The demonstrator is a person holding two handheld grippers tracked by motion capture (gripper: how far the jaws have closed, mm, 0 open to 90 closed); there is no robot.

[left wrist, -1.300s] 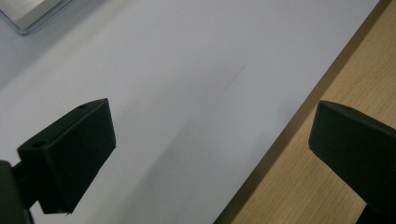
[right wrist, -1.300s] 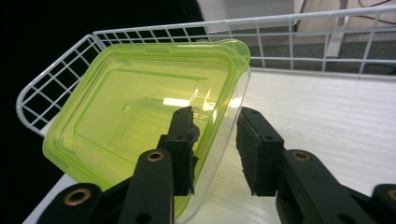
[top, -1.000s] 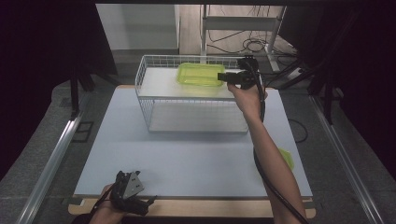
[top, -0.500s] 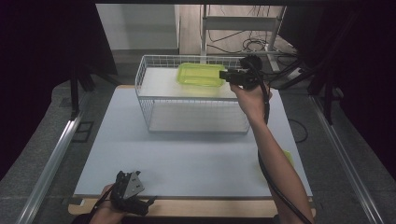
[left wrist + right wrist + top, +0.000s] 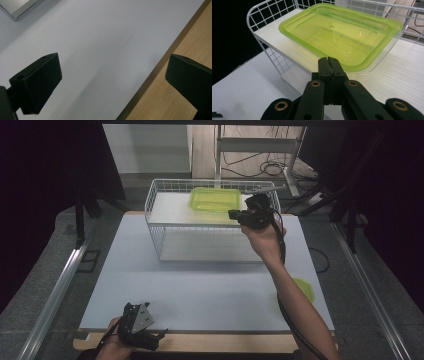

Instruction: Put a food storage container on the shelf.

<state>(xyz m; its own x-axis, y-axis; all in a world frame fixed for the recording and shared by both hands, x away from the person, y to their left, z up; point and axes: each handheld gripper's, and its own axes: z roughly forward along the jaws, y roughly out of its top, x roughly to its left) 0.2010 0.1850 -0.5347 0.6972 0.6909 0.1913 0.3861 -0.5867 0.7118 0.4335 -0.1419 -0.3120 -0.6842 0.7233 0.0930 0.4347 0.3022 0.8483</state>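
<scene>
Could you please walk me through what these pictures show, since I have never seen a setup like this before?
Gladly. There is no robot arm here: a person at a table holds a hand tool with two black jaws in each hand. The high view looks down from above the person's side. The other two pictures come from small cameras riding on the tools, looking along their jaws.

On the table stands a white wire basket, and in it sits a green plastic container, with no lid on it. A second green item lies near the right edge, partly hidden by the arm.

The left gripper rests at the near edge of the table, jaws wide apart, holding nothing. The right gripper is up at the basket; its jaws have just been closing and now meet, empty, in front of the container's rim.
</scene>
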